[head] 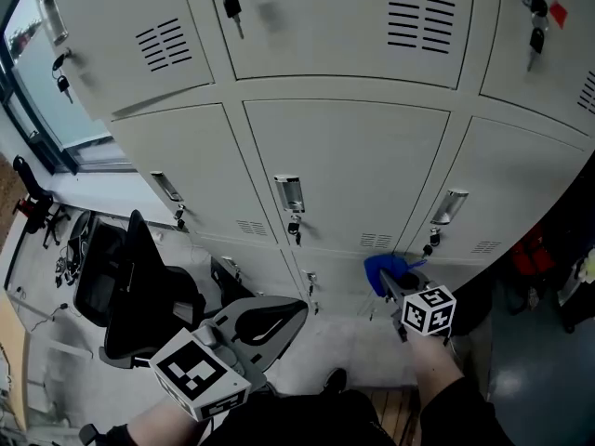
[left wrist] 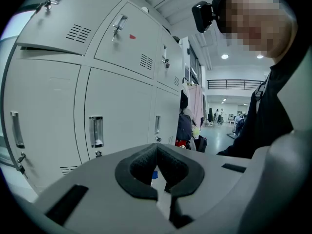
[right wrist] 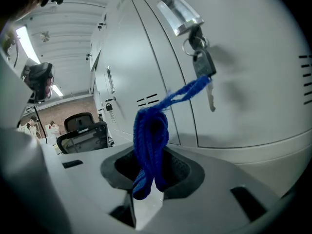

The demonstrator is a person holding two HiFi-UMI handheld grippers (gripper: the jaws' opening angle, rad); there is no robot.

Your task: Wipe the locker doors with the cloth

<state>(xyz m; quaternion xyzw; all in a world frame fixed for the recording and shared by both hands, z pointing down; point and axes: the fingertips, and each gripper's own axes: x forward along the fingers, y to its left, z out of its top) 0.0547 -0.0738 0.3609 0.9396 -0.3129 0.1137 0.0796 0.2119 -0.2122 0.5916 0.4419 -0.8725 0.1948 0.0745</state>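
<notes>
Pale grey locker doors [head: 349, 165] fill the head view, each with a metal handle [head: 289, 193] and a key below it. My right gripper [head: 395, 284] is low at the right, close to the bottom row of doors, and is shut on a bunched blue cloth [head: 384, 268]. In the right gripper view the cloth [right wrist: 151, 135] stands up from between the jaws, in front of a door with a hanging key [right wrist: 205, 66]. My left gripper [head: 282, 312] is held low at the left, away from the lockers, shut and empty [left wrist: 159, 177].
A black office chair [head: 139, 291] stands on the floor at the lower left, under a window sill [head: 102, 193]. Red and dark bags [head: 532, 251] sit at the right end of the lockers. Keys hang from the upper doors [head: 231, 7].
</notes>
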